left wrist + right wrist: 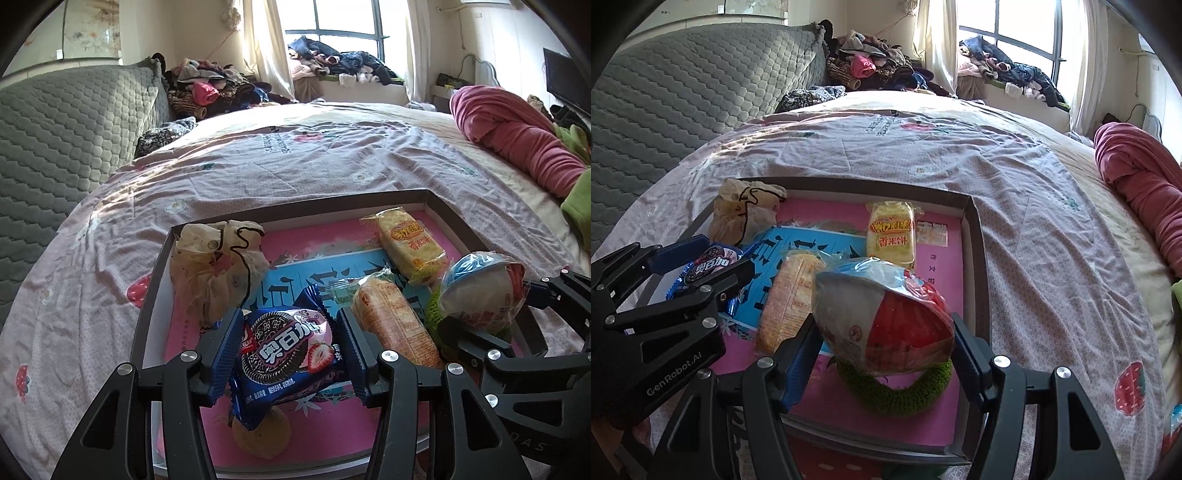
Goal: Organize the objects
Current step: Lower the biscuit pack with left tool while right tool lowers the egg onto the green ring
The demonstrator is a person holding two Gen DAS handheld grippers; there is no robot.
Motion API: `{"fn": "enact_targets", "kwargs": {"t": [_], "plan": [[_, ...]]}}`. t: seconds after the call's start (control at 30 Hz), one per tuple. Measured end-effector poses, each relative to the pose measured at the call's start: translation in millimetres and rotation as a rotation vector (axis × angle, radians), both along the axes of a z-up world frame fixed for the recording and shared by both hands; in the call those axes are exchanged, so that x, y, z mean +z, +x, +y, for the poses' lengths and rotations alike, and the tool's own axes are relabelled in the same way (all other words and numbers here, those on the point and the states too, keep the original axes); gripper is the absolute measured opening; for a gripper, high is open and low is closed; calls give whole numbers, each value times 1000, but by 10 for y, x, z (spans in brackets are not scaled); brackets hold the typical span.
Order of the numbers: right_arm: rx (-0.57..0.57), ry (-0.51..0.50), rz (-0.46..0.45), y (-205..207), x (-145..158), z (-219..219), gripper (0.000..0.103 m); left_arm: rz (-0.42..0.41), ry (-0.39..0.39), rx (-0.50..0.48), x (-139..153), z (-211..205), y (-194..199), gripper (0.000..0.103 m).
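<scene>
A shallow grey box [448, 218] [979, 236] lined with pink and blue paper lies on the bed. My left gripper [286, 354] [709, 258] is shut on a blue Oreo packet [286, 354] [705, 267], held just above the box floor. My right gripper [882, 350] [491, 314] is shut on a wrapped instant-noodle bowl [882, 317] [480, 291], red and white with a blue lid, tilted on its side. Below the bowl lies a green knitted ring [897, 395]. Two yellow rice-cracker packs [410, 243] [890, 232] [391, 321] [792, 299] and a crumpled cream cloth bag [218, 266] [746, 210] rest in the box.
A round biscuit-coloured thing [262, 435] lies under the Oreo packet. The bed's pink floral sheet [295, 162] stretches beyond the box. A grey quilted cushion [66, 129] stands at the left, a rolled pink blanket [517, 140] at the right, piles of clothes [214, 85] by the window.
</scene>
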State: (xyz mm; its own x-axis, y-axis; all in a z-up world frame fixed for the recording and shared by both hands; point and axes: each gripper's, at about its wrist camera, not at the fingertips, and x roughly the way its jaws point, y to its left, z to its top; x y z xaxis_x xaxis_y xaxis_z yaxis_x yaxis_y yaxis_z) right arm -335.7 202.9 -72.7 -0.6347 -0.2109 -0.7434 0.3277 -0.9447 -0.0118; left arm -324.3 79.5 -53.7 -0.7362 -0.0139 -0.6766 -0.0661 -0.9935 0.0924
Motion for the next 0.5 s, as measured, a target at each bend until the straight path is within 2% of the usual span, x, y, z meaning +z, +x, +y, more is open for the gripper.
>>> {"fn": "enact_targets", "kwargs": {"t": [0.5], "plan": [[7, 13, -26, -22, -89, -15, 67, -15, -22, 10, -92, 15, -18, 58]]}}
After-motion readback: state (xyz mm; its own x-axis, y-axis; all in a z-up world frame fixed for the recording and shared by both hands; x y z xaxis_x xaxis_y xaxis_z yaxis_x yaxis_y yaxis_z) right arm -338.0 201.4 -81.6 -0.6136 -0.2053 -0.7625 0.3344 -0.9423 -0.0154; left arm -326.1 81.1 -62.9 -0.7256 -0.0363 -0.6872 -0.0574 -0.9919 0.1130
